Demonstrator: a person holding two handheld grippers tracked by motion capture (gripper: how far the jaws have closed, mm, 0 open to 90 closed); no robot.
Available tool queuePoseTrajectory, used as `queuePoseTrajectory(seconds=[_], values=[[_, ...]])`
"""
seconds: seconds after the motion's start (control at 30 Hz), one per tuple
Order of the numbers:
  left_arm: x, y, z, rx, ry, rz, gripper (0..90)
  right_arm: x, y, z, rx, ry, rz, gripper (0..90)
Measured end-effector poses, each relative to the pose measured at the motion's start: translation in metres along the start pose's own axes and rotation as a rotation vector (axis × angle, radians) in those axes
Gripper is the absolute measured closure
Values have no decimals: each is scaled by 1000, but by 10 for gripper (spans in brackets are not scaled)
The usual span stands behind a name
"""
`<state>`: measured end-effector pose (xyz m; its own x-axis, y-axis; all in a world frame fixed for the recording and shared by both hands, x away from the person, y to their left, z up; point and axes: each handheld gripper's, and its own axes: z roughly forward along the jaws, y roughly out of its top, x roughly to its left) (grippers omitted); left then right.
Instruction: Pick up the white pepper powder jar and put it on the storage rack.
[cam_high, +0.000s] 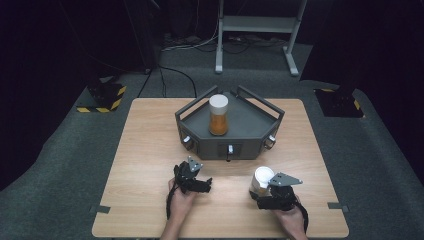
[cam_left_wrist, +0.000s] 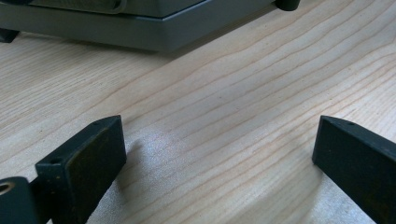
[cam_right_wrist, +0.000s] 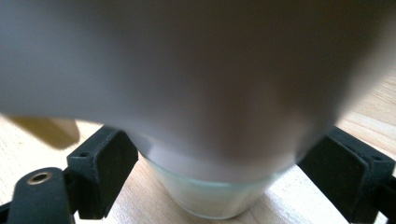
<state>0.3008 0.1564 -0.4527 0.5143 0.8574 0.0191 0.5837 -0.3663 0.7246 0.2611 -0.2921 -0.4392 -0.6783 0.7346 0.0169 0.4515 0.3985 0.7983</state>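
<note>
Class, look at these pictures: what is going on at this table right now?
A person works at a wooden table with a gripper in each hand. The right gripper has a white-topped cup between its jaws; whether the pads press on it yet is unclear. The left gripper rests open on the table, holding nothing. Behind them, a grey tray holds a glass of amber liquid with a white top.

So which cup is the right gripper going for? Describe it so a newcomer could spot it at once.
On the wooden table, look in front of the grey tray, toward the near right. The cup stands on the bare wood between the jaws of the right gripper. Unlike the amber cup in the tray, it looks white from above.
</note>
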Motion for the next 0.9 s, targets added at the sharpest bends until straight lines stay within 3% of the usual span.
queuePoseTrajectory(seconds=[0.57, 0.9], values=[[0, 0, 0, 0, 0, -1, 27, 4, 0, 2, -11, -14, -8, 292], [0, 0, 0, 0, 0, 0, 27, 6, -1, 2, -16, -20, -19, 300]])
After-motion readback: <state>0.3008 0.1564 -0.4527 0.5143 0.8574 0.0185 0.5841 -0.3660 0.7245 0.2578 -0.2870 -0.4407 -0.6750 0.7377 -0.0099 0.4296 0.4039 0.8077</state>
